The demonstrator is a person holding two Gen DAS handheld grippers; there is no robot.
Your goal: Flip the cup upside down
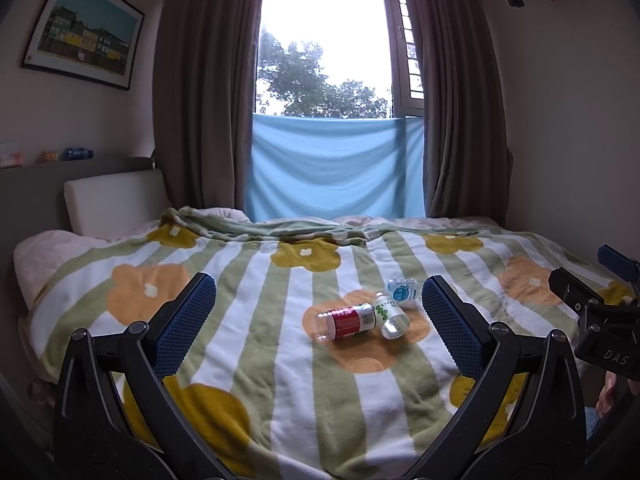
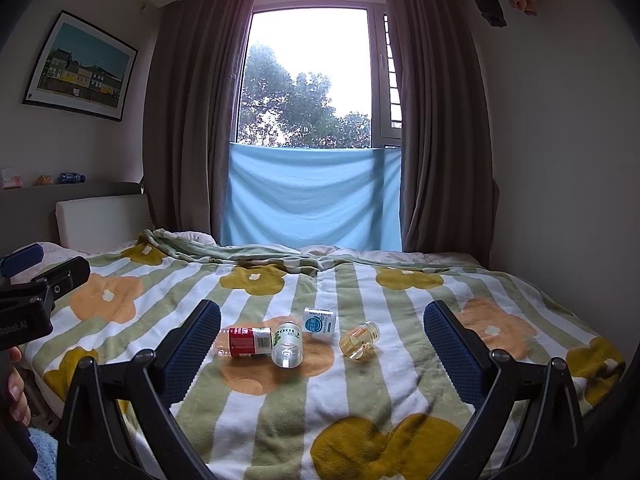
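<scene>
Both my grippers, left gripper [image 1: 319, 322] and right gripper [image 2: 322, 344], spread, empty, hovering short of toppled cups [image 2: 286, 344] on bed [image 2: 400, 380]; lining up grasp.

Daylight is pouring through the window [image 1: 324, 40] | brown curtains [image 1: 200, 80] are hanging beside it | a flowered blanket [image 2: 360, 380] is covering the bed | a framed picture [image 1: 82, 30] is hanging on the wall

Clear cup [image 2: 359, 339] sideways on blanket [image 2: 360, 392]
</scene>
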